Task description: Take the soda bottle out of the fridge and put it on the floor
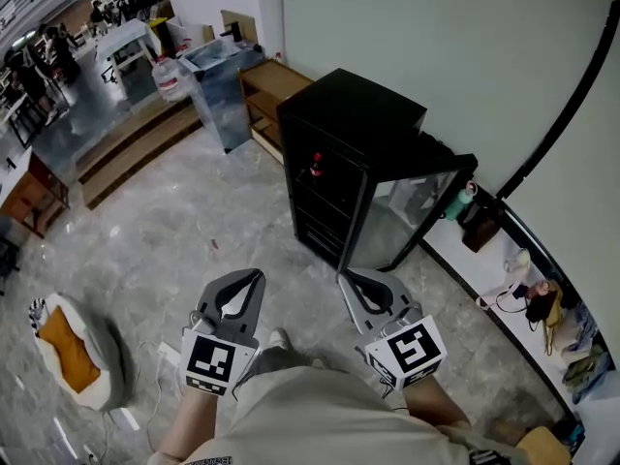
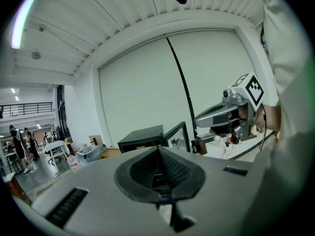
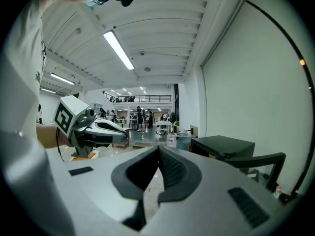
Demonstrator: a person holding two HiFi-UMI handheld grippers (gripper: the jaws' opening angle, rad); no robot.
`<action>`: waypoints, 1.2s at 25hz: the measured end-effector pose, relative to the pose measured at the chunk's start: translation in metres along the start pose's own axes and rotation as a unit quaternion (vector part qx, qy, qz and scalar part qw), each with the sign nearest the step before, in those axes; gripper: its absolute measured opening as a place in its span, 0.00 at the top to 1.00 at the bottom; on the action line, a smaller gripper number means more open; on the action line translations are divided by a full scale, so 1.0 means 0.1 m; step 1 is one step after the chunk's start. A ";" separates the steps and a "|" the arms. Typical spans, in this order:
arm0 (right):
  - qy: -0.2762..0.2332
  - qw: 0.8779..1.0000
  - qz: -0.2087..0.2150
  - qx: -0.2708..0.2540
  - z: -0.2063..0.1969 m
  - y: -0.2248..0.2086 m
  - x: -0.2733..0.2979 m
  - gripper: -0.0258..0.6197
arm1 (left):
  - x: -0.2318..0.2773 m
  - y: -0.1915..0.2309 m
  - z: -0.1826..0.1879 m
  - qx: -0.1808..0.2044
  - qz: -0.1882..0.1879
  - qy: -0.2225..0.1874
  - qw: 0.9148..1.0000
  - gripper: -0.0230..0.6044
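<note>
A black mini fridge (image 1: 354, 129) stands against the pale wall, and its glass door (image 1: 407, 216) hangs open to the right. Inside it, a dark soda bottle (image 1: 315, 167) with a red cap stands on an upper shelf. Both grippers hover over the floor in front of the fridge, well short of it. My left gripper (image 1: 258, 277) is shut with nothing in it, its pads meeting at the tip (image 2: 158, 149). My right gripper (image 1: 345, 277) is shut and empty too (image 3: 158, 149). The fridge (image 2: 142, 140) also shows in the left gripper view, and in the right gripper view the fridge (image 3: 224, 146) stands at the right.
An orange and white cushion (image 1: 73, 352) lies on the floor at the left. A clear bin (image 1: 223, 85), a water jug (image 1: 167, 77) and a wooden shelf (image 1: 276, 90) stand behind the fridge. A low ledge (image 1: 484, 303) with clutter runs along the right wall.
</note>
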State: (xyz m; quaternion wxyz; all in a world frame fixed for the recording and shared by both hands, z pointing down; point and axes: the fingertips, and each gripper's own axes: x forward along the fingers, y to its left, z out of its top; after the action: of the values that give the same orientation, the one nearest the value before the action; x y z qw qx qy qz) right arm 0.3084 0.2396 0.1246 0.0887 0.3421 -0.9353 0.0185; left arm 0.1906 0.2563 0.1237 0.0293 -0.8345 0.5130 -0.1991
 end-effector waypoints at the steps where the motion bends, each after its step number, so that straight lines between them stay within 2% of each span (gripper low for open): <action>1: 0.001 1.000 0.003 -0.002 0.00 0.01 0.03 0.97 | 0.00 0.02 -0.01 -0.002 0.002 0.000 1.000 0.95; 8: 0.008 1.000 0.011 -0.011 -0.01 -0.01 0.31 0.97 | 0.09 0.25 -0.09 -0.006 0.014 -0.001 1.000 0.95; 15: 0.019 1.000 0.006 -0.014 -0.03 -0.12 0.75 0.96 | 0.33 0.59 -0.16 -0.007 0.007 -0.004 1.000 0.95; 23: 0.036 0.999 -0.011 -0.011 0.01 -0.37 1.40 0.96 | 0.80 1.16 -0.19 -0.001 -0.015 -0.003 1.000 0.95; 30: 0.055 0.997 -0.046 -0.001 0.06 -0.63 2.02 0.96 | 1.25 1.71 -0.23 0.003 -0.051 -0.006 0.999 0.95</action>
State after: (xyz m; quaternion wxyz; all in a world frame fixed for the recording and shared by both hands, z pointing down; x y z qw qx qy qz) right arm 0.1967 0.0627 0.1533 0.1408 0.3833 -0.9122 0.0322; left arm 0.0872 0.0709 0.1388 0.0252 -0.8606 0.4691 -0.1967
